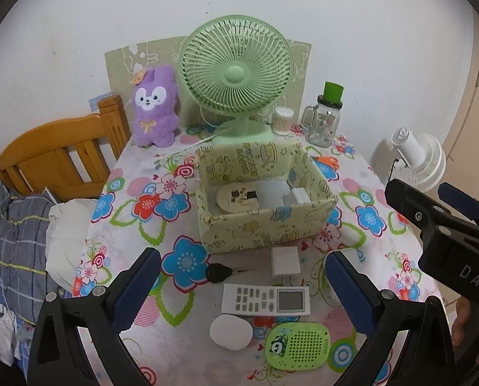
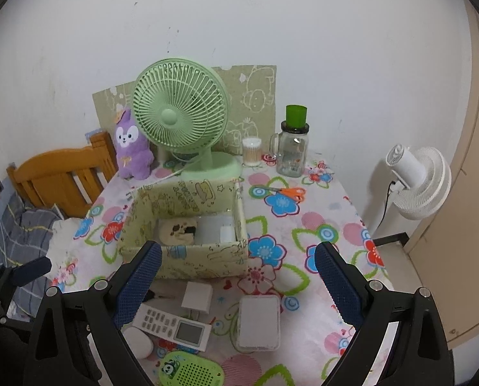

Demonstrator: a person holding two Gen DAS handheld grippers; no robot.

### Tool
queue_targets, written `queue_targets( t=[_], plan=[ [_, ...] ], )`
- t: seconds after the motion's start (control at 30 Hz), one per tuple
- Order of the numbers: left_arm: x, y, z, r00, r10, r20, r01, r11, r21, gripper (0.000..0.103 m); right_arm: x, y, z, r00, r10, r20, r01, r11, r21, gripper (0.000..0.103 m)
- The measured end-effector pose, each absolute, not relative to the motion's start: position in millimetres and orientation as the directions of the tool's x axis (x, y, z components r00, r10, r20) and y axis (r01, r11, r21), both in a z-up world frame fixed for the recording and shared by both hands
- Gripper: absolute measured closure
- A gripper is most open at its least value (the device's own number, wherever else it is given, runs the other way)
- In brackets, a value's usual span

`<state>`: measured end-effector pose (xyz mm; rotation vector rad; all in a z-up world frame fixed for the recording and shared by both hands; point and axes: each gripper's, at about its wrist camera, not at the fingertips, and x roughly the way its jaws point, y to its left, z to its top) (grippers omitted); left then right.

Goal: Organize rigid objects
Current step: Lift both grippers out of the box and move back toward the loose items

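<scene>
Up front in the left wrist view, the left hand-held gripper (image 1: 239,289) hangs spread wide with nothing between its two blue pads, over a cluster of five loose things on the flower-patterned tabletop (image 1: 136,331): one black car key (image 1: 219,272), one white charger plug (image 1: 285,262), one white remote control (image 1: 266,299), one white oval pebble-shaped object (image 1: 231,332) and one green panda-print speaker (image 1: 297,344). Just behind the plug stands one open yellow-green storage box (image 1: 265,225), holding three visible items: a cream oval piece with a dark print, a pale translucent shape and a small white block. Behind the box stand one green desk fan (image 1: 236,74), one purple plush toy (image 1: 154,107), one jar of cotton swabs (image 1: 284,119) and one glass mug with a green cap (image 1: 324,119). One pair of orange scissors (image 1: 328,160) lies right of the box. The right hand-held gripper (image 1: 432,206) pokes in at the right edge; whether it is released or clenched cannot be told from here.

Seen from the right wrist view, the right hand-held gripper (image 2: 238,284) is released and empty, above one white rectangular lidded container (image 2: 258,323) that lies beside the remote control (image 2: 172,326) and the plug (image 2: 197,296). One white standing fan (image 2: 416,183) is off the tabletop to the right.
</scene>
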<state>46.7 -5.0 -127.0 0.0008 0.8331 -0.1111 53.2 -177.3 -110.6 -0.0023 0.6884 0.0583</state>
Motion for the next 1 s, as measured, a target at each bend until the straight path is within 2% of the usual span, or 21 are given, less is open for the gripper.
queue_targets(
  t=[1.0],
  plan=[
    [52, 7, -212, 0.621, -0.091, -0.778, 0.079, 0.995, -0.053, 0.000, 62, -153, -199, 0.711, 0.080, -0.698, -0.101, 0.995, 0.011, 0.006]
  ],
)
